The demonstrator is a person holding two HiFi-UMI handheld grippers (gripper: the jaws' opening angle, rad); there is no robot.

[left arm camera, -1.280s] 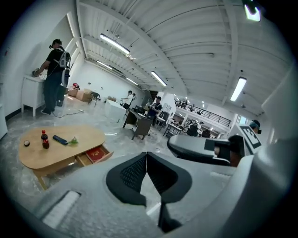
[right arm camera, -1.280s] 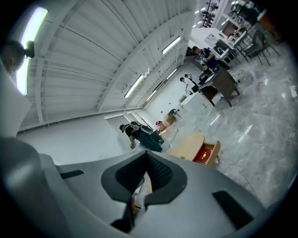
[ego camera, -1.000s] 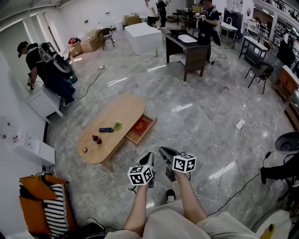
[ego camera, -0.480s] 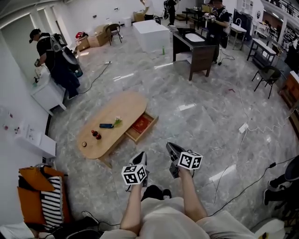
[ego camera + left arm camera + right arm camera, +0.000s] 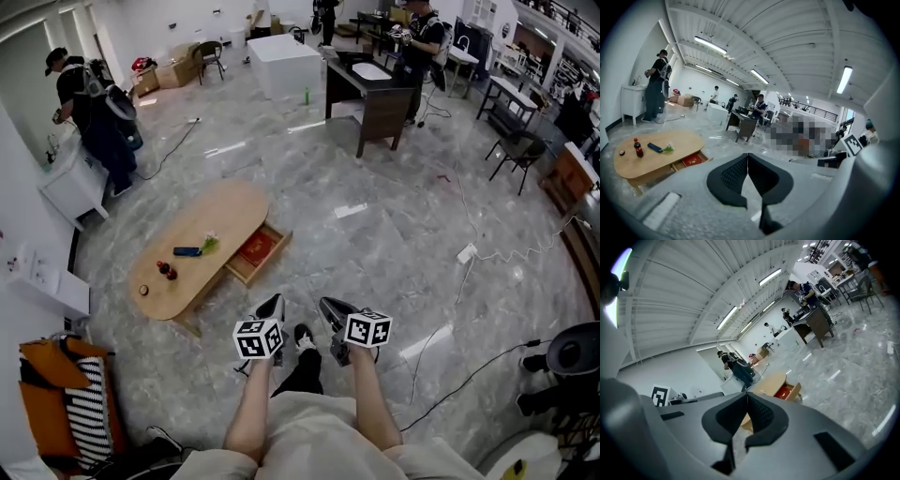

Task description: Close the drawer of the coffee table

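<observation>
The coffee table [image 5: 202, 230] stands on the marble floor, well ahead of the person. Its drawer [image 5: 270, 259] hangs open on the side facing them, with something flat and red [image 5: 255, 249] inside, possibly a book. A small dark bottle [image 5: 167, 272] stands on the worktop. The left hand-held gripper [image 5: 274, 304] and the right hand-held gripper [image 5: 328, 306] are both clenched on nothing, well apart from the drawer.

A dark desk [image 5: 381, 114] stands near a white block [image 5: 286, 62].
</observation>
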